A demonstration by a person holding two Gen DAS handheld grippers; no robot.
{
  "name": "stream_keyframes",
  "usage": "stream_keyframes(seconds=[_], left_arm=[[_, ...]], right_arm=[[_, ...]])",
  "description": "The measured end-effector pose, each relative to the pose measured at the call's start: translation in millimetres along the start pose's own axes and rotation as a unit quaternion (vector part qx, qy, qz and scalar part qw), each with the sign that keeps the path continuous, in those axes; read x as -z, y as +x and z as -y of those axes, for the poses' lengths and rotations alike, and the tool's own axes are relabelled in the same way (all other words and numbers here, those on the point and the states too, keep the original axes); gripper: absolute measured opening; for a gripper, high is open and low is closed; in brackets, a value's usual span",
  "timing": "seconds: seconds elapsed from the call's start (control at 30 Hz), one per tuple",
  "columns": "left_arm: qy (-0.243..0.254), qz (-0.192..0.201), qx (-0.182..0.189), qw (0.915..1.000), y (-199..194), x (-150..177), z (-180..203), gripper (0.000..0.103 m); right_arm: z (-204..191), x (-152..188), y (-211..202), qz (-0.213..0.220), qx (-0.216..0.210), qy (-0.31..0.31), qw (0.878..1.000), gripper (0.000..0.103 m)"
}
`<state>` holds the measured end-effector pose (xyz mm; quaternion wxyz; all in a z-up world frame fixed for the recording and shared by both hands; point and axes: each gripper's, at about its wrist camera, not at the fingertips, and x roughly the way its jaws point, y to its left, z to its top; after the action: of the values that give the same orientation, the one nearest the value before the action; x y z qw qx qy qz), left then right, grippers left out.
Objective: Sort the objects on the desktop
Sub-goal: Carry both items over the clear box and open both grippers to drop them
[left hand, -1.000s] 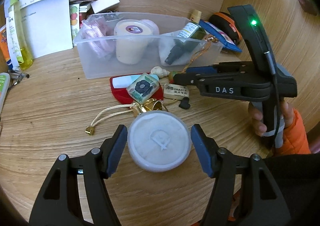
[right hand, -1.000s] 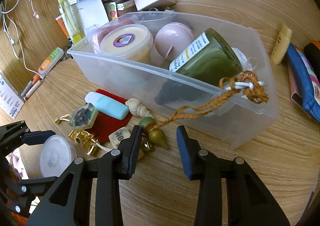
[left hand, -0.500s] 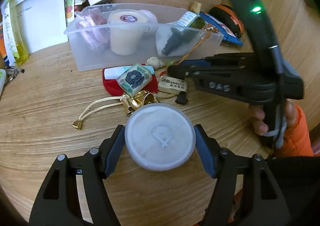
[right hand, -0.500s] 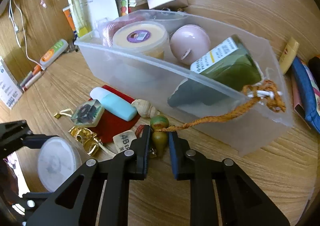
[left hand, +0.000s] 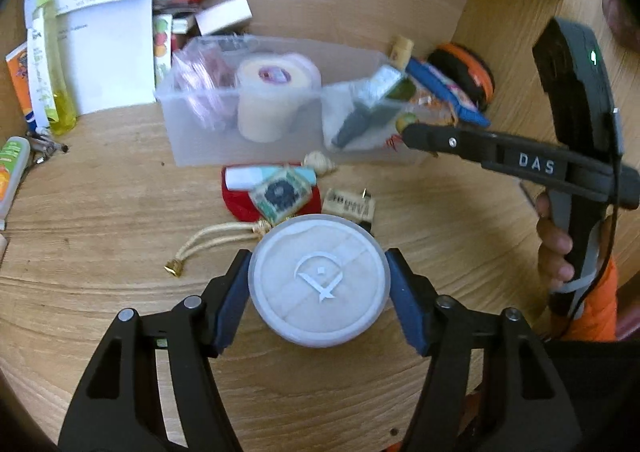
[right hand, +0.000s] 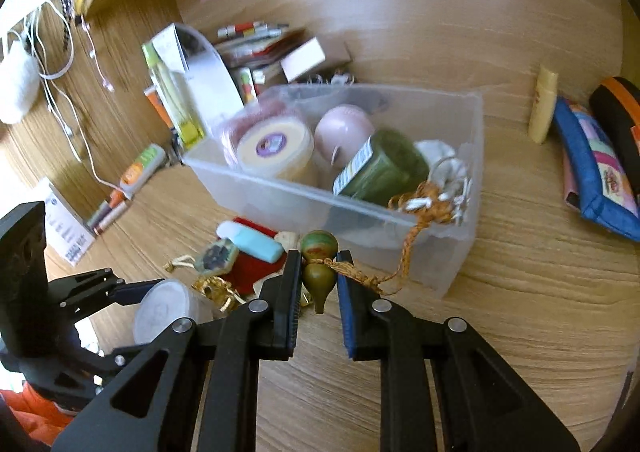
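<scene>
- My right gripper [right hand: 319, 284] is pinched tight on the gourd [right hand: 319, 266]; the pads sit at its waist, with the upper bulb poking up above them and the stem hanging below.
- Those jaws have just been closing, and the gourd is what they closed on.
- From the gourd a cord [right hand: 404, 248] runs up and over the near wall of the bin [right hand: 276, 192], its knotted end draped on the rim at the right corner.
- My left gripper [left hand: 319, 284] stands about half open around the jar [left hand: 319, 282], both blue pads against its sides, lid facing up. In this view it reads as lifted just clear of the desk [left hand: 100, 212], though I can't be sure.
- Just past the jar lie the leftovers: a gold tassel [left hand: 208, 242], a red pouch [left hand: 244, 204] with a tile [left hand: 282, 194] on it, a shell [left hand: 318, 162] and an eraser [left hand: 348, 204].
- The step, as I judge it: both hands loaded, carrying to the bin, which sits just behind the loose pile.
- Next, the right needs to go up over the near wall and let go in the free right corner, beside the green bottle [right hand: 380, 168].
- Watch the cord: already hooked on the rim, it could snag or tug the bin.
- The jar wants a gap too; the bin looks crowded.
</scene>
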<state>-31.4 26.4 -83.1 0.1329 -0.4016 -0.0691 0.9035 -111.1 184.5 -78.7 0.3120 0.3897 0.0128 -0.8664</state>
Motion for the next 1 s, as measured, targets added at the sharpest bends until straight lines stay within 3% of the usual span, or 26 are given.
stream_keyframes(seconds=[0.4,1.0], left_arm=[[-0.028,0.047,-0.003,0.9985,-24,-41,-16,0.065],[-0.037,0.082,-0.037,0.9953,-37,-119,-47,0.065]], right_arm=[[6,-27,-20,0.039,-0.011,0.007,0.999,0.015],[4,-107,-14,0.078,0.014,-0.031,0.996,0.016]])
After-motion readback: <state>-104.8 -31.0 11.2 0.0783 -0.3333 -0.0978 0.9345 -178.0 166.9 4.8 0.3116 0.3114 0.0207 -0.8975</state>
